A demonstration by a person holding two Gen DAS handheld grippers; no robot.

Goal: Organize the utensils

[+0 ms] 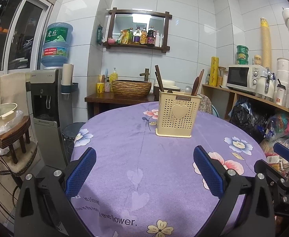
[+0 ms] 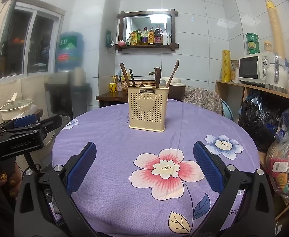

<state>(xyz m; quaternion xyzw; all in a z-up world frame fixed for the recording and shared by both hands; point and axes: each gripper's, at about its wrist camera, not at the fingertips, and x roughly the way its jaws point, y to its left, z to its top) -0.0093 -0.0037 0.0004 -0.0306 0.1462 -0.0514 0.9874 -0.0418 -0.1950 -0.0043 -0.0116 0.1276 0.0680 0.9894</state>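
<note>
The left hand-held gripper (image 1: 144, 170) hangs above the near edge of the round bench (image 1: 124, 138), its blue pads (image 1: 81, 174) spread wide apart with nothing between them. The right hand-held gripper (image 2: 144, 167) is likewise released, its fingers parted over the pink flower printed on the purple cloth (image 2: 184, 118) that covers the bench. Each shows in the other's view: the right one at the far right edge of the left wrist view, the left one at the left edge of the right wrist view, where fingers with gold-painted nails (image 2: 2, 176) wrap its handle.

The cream perforated utensil holder (image 1: 177, 115), marked with a raised heart on its front, stands upright on the far half of the bench, well apart from both grippers. Wooden utensils (image 2: 124, 75) stand inside it, leaning left and right, and a metal spoon bowl (image 2: 162, 83) peeks over its rim.

Behind the bench a brown basin (image 1: 131, 87) sits on a dark wooden stand. A water dispenser (image 1: 45, 98) with a blue bottle stands to the left, and a white microwave (image 1: 245, 78) rests on a shelf to the right.
</note>
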